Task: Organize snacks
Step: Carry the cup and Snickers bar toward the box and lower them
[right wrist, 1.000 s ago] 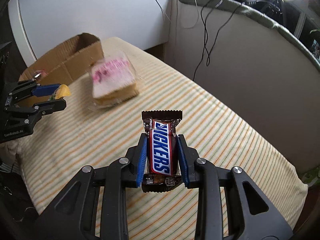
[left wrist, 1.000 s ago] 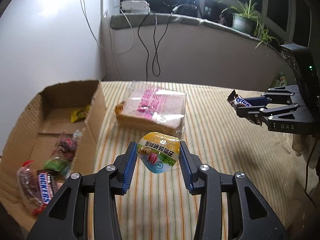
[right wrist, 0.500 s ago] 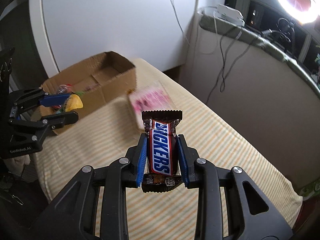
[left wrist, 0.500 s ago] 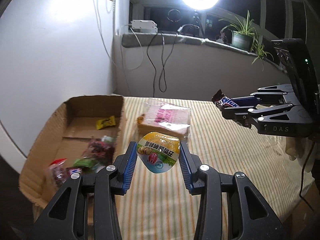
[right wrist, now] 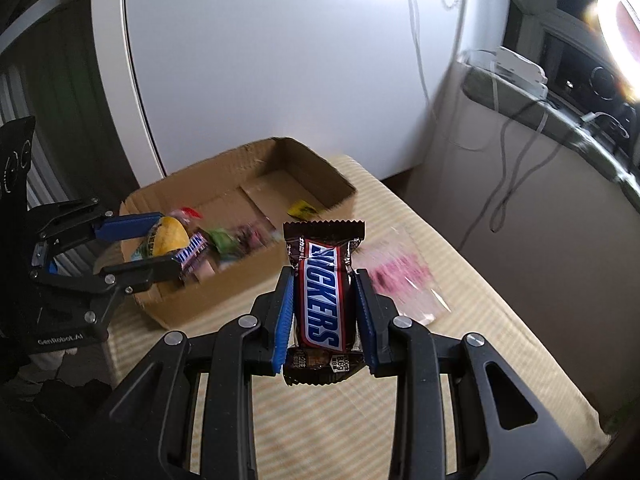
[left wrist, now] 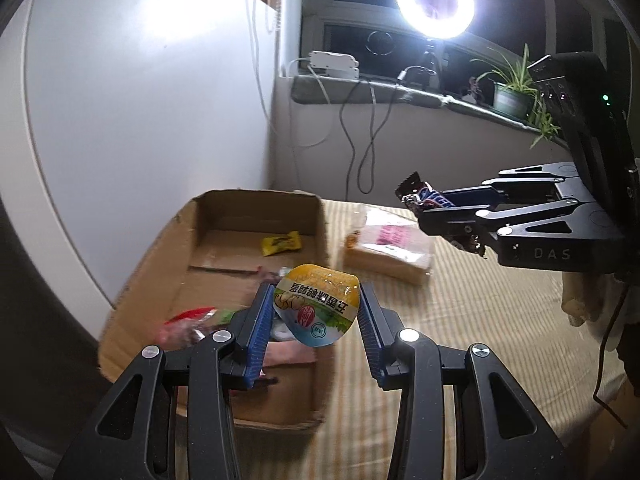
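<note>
Carrying step: left claw (left wrist: 316,316) clamps the yellow pouch (left wrist: 316,305) over the box (left wrist: 256,216); right claw (right wrist: 325,307) grips the Snickers (right wrist: 323,300) above the counter (right wrist: 460,340) — next, release each inside the box.

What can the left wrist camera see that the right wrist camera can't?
Only the left wrist view shows the potted plant on the sill and the printed face of the yellow snack cup in the left hand-held gripper.

Only the right wrist view shows the Snickers bar's label head-on in the right hand-held gripper.

Both show the cardboard box with snacks inside, the bagged bread on the striped cloth, the ring light, and both hand-held grippers gripping their snacks.
</note>
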Action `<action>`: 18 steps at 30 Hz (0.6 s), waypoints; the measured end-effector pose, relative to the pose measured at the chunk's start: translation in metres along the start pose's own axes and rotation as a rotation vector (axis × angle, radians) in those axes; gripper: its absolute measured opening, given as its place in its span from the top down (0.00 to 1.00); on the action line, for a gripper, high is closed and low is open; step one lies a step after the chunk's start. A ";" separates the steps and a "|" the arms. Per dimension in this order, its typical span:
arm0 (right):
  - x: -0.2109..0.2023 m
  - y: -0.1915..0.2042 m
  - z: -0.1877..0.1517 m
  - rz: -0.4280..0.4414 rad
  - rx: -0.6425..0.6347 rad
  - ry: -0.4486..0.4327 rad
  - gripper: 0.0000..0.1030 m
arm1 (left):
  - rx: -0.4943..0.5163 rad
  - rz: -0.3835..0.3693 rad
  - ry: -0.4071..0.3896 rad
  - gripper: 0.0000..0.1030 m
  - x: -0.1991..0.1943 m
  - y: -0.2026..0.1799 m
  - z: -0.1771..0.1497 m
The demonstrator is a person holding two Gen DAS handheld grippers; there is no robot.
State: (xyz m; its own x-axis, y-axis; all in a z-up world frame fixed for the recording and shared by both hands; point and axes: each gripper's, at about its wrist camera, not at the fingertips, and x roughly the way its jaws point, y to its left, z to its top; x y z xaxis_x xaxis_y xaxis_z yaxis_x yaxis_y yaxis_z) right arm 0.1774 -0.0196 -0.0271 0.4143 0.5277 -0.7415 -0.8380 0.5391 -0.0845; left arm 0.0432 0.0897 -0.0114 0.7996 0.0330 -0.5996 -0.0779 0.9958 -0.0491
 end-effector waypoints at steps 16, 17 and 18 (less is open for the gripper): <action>0.071 0.030 0.045 0.082 -0.015 0.032 0.71 | -0.043 0.050 0.017 0.61 0.010 0.047 0.001; 0.074 0.030 0.046 0.083 -0.016 0.035 0.71 | -0.045 0.051 0.020 0.61 0.012 0.048 0.001; 0.077 0.031 0.047 0.087 -0.015 0.039 0.71 | -0.047 0.052 0.024 0.61 0.014 0.050 0.000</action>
State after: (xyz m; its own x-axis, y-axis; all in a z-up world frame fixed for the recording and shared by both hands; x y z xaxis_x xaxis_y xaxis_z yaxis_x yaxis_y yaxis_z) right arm 0.2002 0.0684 -0.0559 0.3260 0.5461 -0.7717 -0.8755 0.4824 -0.0284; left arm 0.0504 0.1396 -0.0219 0.7791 0.0819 -0.6216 -0.1473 0.9876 -0.0545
